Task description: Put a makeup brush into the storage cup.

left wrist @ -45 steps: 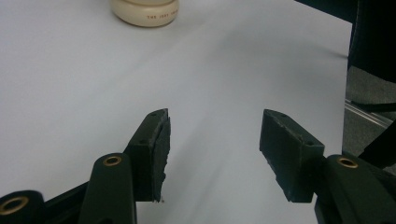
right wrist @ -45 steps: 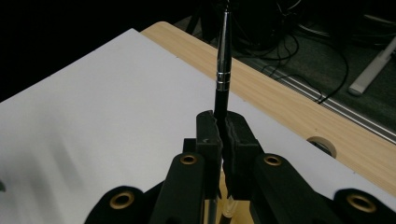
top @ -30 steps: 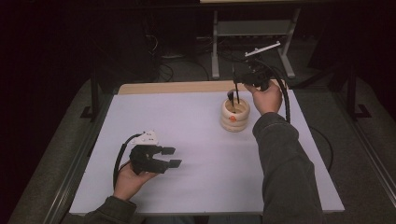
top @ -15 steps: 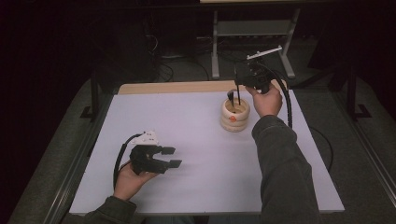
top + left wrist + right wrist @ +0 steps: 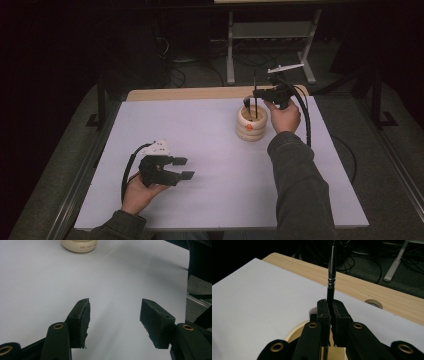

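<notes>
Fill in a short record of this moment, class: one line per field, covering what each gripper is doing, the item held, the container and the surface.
Right gripper: shut on the pen, above the holder's opening
Pen: black with silver bands, upright
Holder: cream, ribbed, round, standing on the white sheet
Left gripper: open, holding nothing, near the table's front left
Surface: white sheet over a wooden table

Colour-wise: the pen (image 5: 331,277) is black with a silver upper half and silver rings, the holder (image 5: 251,123) is cream with a small orange mark and dark lettering, both grippers are black with brass-coloured screws, and the bench (image 5: 210,150) is white over light wood.
</notes>
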`<state>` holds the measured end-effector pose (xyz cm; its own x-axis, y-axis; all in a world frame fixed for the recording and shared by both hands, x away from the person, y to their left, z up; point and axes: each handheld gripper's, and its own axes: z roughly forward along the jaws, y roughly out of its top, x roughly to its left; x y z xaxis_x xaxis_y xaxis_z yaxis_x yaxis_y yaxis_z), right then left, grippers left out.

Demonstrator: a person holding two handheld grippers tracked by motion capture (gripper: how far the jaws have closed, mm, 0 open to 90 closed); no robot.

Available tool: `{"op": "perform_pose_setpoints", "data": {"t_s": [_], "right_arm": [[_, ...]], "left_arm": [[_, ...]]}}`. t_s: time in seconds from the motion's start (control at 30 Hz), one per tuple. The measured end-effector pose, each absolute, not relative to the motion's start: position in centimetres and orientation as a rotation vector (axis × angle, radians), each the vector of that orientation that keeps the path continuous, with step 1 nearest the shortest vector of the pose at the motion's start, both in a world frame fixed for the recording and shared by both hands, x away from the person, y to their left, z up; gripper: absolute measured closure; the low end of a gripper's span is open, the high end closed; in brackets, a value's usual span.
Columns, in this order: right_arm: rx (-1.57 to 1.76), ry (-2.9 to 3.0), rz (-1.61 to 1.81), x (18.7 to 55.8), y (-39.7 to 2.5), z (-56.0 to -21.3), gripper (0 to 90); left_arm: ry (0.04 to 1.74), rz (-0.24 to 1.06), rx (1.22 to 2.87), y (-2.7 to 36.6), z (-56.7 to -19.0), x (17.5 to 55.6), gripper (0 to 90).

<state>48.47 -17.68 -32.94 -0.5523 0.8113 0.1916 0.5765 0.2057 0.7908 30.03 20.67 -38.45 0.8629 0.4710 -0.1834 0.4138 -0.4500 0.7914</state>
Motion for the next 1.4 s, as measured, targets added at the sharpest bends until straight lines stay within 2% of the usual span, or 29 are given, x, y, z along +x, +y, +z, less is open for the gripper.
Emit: {"op": "perform_pose_setpoints", "data": {"t_s": [0.43,0.5,0.97,1.2,1.4], "right_arm": [[1.347,2.201,1.273,48.0,-17.8,-34.3,83.2],[1.353,2.198,1.259,47.8,-17.9,-34.5,72.5],[1.328,2.247,1.315,44.9,-19.7,-35.0,60.3],[1.312,2.293,1.334,43.9,-19.5,-34.8,45.8],[1.278,2.307,1.362,43.0,-19.4,-35.3,39.4]], "left_arm": [[0.632,0.088,2.123,20.5,-38.5,30.0,40.5],[0.642,0.087,2.117,20.5,-38.6,30.0,39.9],[0.655,0.115,2.109,20.7,-38.5,30.0,38.5],[0.704,0.144,2.102,20.9,-38.5,30.2,32.4],[0.732,0.175,2.109,21.2,-38.6,30.3,29.5]]}}
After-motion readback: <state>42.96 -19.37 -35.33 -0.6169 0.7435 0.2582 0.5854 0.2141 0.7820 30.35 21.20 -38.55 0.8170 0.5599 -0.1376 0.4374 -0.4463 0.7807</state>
